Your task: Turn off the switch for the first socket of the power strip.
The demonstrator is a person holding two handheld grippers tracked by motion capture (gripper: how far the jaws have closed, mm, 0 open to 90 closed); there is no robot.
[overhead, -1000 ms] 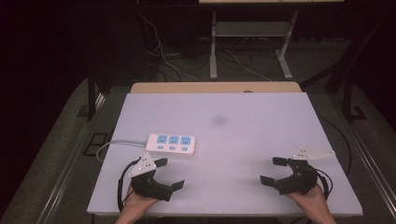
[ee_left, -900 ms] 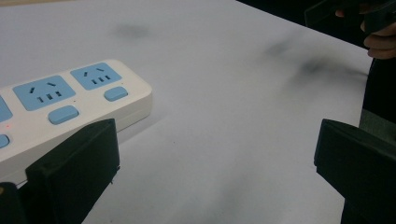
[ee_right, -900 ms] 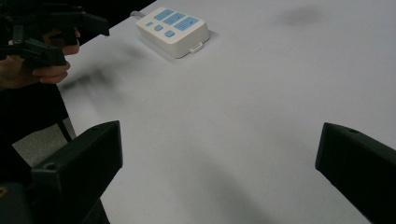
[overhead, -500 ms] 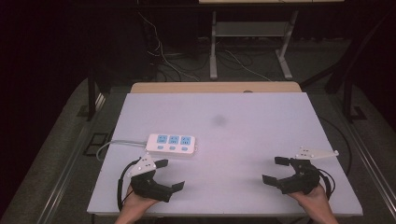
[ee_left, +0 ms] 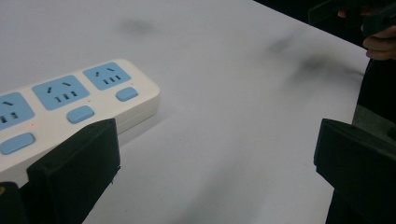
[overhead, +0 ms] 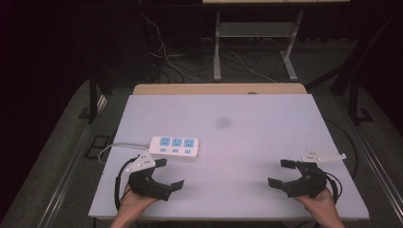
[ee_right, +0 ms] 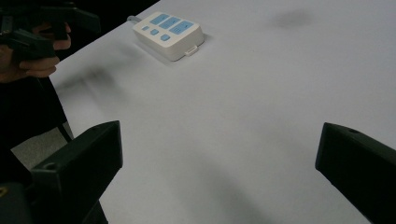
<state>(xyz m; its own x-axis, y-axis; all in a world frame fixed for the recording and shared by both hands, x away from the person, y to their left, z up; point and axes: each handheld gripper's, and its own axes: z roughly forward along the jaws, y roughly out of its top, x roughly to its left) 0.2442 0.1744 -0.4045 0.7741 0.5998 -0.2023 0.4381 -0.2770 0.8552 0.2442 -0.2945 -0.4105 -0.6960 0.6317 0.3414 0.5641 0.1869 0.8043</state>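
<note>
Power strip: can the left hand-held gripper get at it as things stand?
Probably yes. The left hand-held gripper is open beside the power strip, with bare table between them and nothing in the way.

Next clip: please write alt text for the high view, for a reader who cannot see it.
A white table holds a white power strip with three blue sockets, left of centre, its cable running off the left edge. At the near edge a person holds the left tongs just below the strip and the right tongs near the right corner, both open and empty.
</note>
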